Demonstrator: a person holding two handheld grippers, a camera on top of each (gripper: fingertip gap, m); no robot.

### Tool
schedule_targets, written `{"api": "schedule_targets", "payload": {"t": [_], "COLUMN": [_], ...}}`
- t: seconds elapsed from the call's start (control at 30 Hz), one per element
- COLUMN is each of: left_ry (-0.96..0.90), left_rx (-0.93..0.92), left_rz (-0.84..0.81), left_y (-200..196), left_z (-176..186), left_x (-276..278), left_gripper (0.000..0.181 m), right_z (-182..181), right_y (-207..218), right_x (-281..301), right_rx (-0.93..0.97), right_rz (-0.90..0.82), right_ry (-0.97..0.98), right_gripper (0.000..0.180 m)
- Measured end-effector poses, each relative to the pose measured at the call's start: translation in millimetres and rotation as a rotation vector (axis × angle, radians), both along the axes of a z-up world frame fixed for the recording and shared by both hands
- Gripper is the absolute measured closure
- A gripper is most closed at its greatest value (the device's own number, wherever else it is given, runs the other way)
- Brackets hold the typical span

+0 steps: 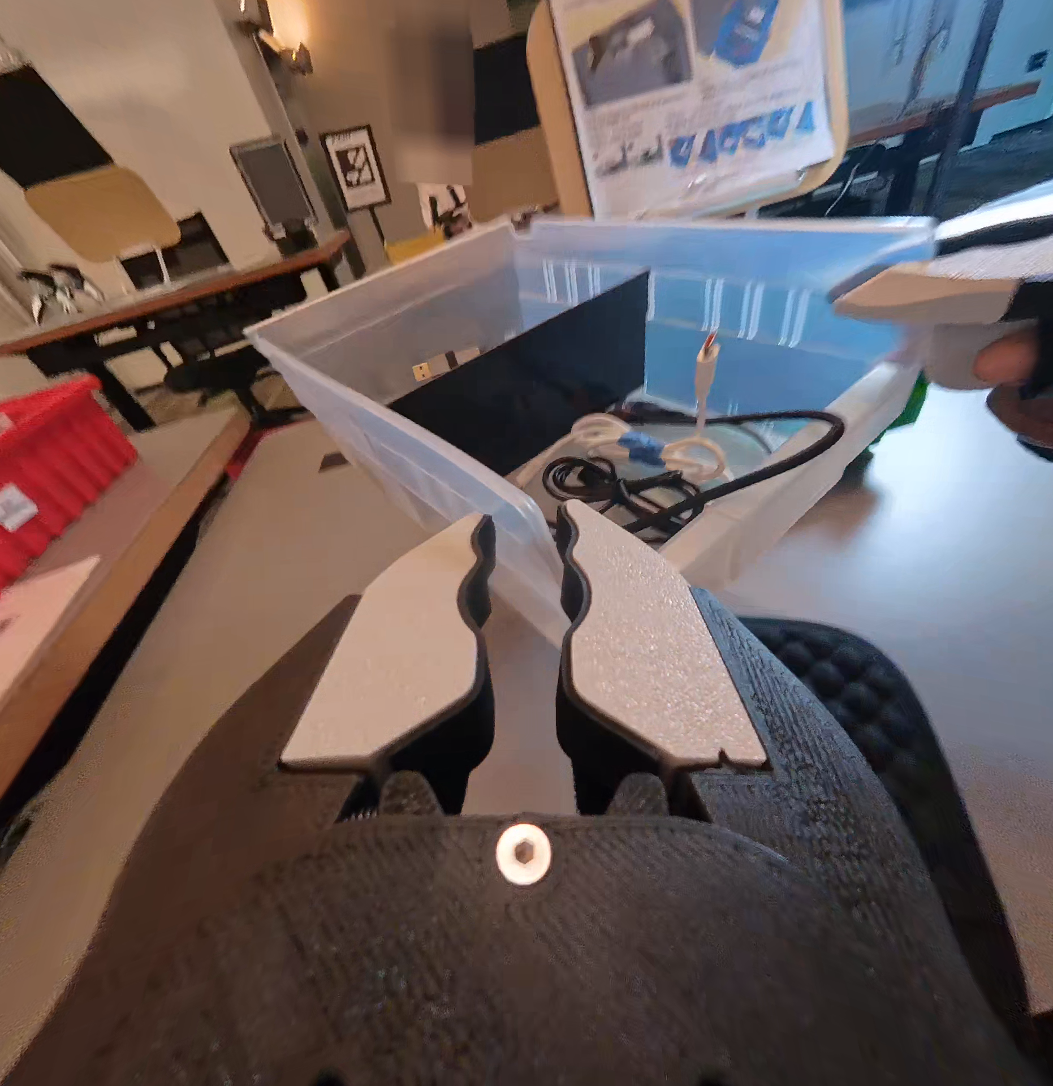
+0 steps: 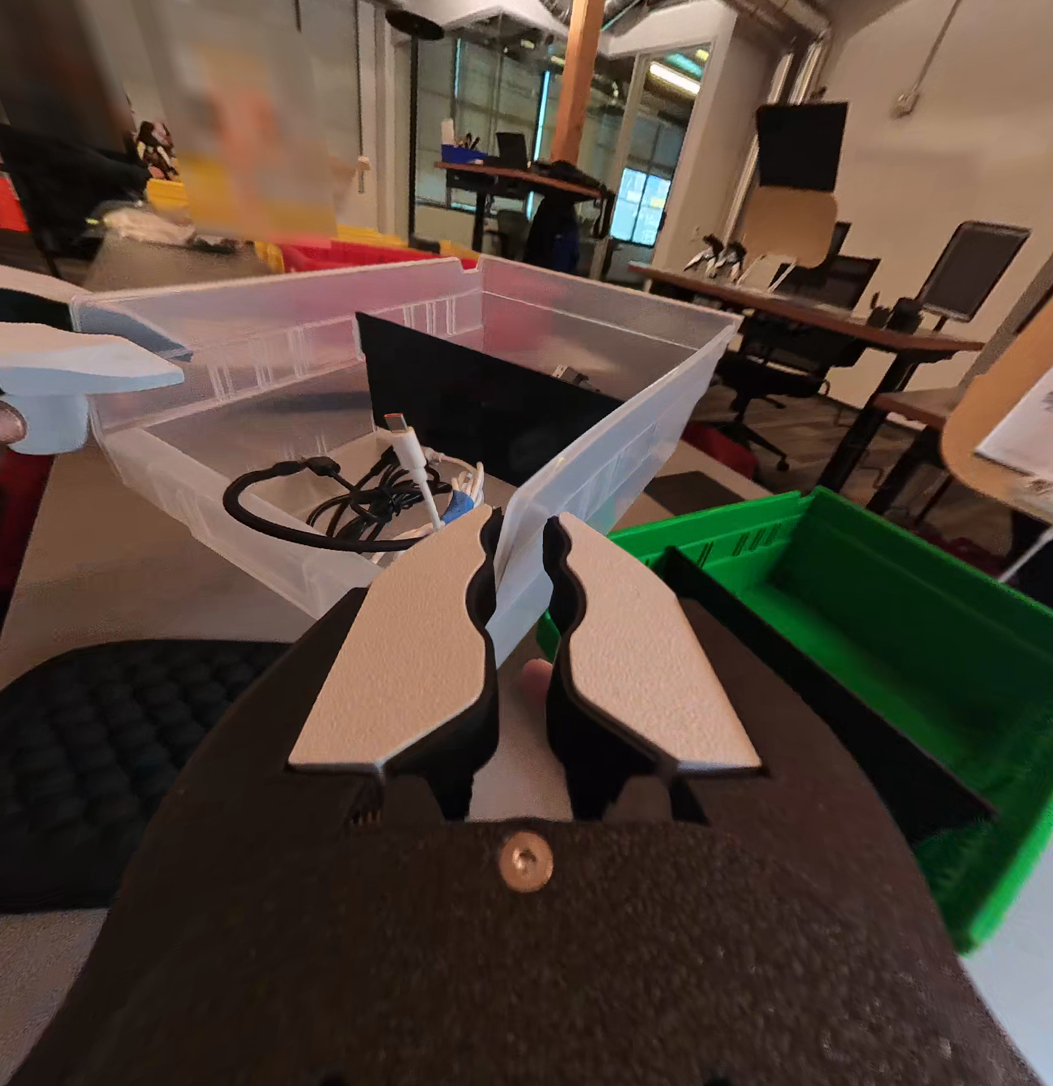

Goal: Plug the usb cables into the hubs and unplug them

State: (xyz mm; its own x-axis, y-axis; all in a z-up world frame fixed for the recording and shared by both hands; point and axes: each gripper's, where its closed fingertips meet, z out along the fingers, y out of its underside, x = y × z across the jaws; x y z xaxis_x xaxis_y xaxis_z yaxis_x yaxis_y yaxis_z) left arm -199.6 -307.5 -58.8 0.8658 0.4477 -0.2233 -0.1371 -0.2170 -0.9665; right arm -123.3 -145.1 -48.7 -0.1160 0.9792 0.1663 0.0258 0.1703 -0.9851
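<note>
Both grippers sit at the near corners of the clear plastic bin (image 1: 395, 423), one on each corner. The left gripper (image 1: 527, 523) has its fingers a little apart with the bin's corner wall running into the gap. The right gripper (image 2: 521, 520) looks the same on the other corner. Whether either is actually squeezing the wall, I can't tell. There's a visible gap at the tips.

The usb cables (image 2: 359, 493) are piled on the bin floor in the near compartment, so they lie just ahead of and below both sets of fingertips. In the left wrist view they're centre frame. In the right wrist view they're left of centre. A white cable's plug (image 2: 403, 446) sticks up tilted, with its long axis nearly vertical. A thick black cable (image 2: 260, 517) loops flat around the pile, and thinner black and white coils are tangled in it. The right gripper looks slightly nearer the white plug.

A black divider (image 2: 483, 399) splits the bin. Behind it there's a USB-A plug (image 1: 421, 371) on something small and grey, maybe a hub, too blurry to say. The green bin (image 2: 865, 617) at the right looks empty as far as I can see.
</note>
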Motion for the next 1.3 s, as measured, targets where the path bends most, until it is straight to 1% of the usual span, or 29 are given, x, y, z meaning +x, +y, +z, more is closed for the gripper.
{"api": "schedule_targets", "payload": {"t": [0.03,0.07,0.13,0.2,0.33,0.43,0.5,0.63,0.77,0.87,0.93,0.97,1.0,1.03,1.07,1.1,1.13,1.2,1.23,1.3], "left_ry": [-0.013,-0.014,-0.029,-0.04,-0.025,0.005,0.026,0.04,0.069,0.034,-0.009,-0.048,-0.09,-0.097,-0.063,-0.017,0.016,0.043,0.053,0.073], "left_rx": [-0.018,-0.033,-0.046,-0.039,-0.023,-0.024,-0.044,-0.095,-0.194,-0.146,-0.156,-0.187,-0.214,-0.232,-0.237,-0.234,-0.239,-0.335,-0.424,-0.649], "left_rz": [0.008,0.013,0.009,-0.01,-0.01,0.009,0.033,0.061,0.089,0.117,0.113,0.07,0.021,0.006,0.022,0.029,-0.005,-0.135,-0.2,-0.309], "left_y": [-1,-1,5,11,12,-4,-18,-34,-24,-4,9,18,25,27,25,22,23,36,46,64], "left_z": [-13,-24,-41,-48,-46,-33,-28,-33,-66,-78,-88,-94,-98,-94,-84,-69,-55,-45,-50,-77], "left_x": [-4,-8,-10,-9,-11,-16,-21,-32,-42,-49,-54,-52,-48,-49,-53,-55,-49,-24,-12,7], "left_gripper": [0.16,0.16,0.16,0.16,0.161,0.162,0.162,0.164,0.164,0.165,0.164,0.153,0.138,0.136,0.132,0.13,0.129,0.127,0.127,0.126], "right_z": [-6,-6,-3,4,14,18,14,-19,-68,-95,-102,-101,-98,-95,-94,-97,-102,-112,-118,-137], "right_y": [-2,-4,-2,0,-2,-13,-25,-36,-26,-7,-4,0,5,12,19,28,40,69,81,95], "right_x": [-4,-6,-10,-11,-10,-14,-19,-34,-43,-44,-38,-33,-27,-21,-14,-7,-2,0,-4,-15], "right_rx": [-0.014,-0.032,0.005,-0.032,-0.004,-0.03,-0.039,-0.081,-0.082,-0.024,0.048,0.086,0.129,0.169,0.205,0.247,0.303,0.458,0.523,0.623], "right_rz": [0.017,0.032,0.001,0.016,0.026,0.065,0.088,0.092,0.05,0.002,0.046,0.057,0.063,0.067,0.081,0.098,0.096,0.075,0.067,0.076], "right_ry": [0.004,0.018,0.021,0.032,0.037,0.052,0.057,0.01,-0.099,-0.216,-0.316,-0.344,-0.366,-0.393,-0.438,-0.503,-0.575,-0.685,-0.727,-0.823], "right_gripper": [0.166,0.165,0.166,0.165,0.164,0.162,0.162,0.162,0.162,0.161,0.152,0.146,0.14,0.133,0.13,0.125,0.119,0.108,0.102,0.102]}}
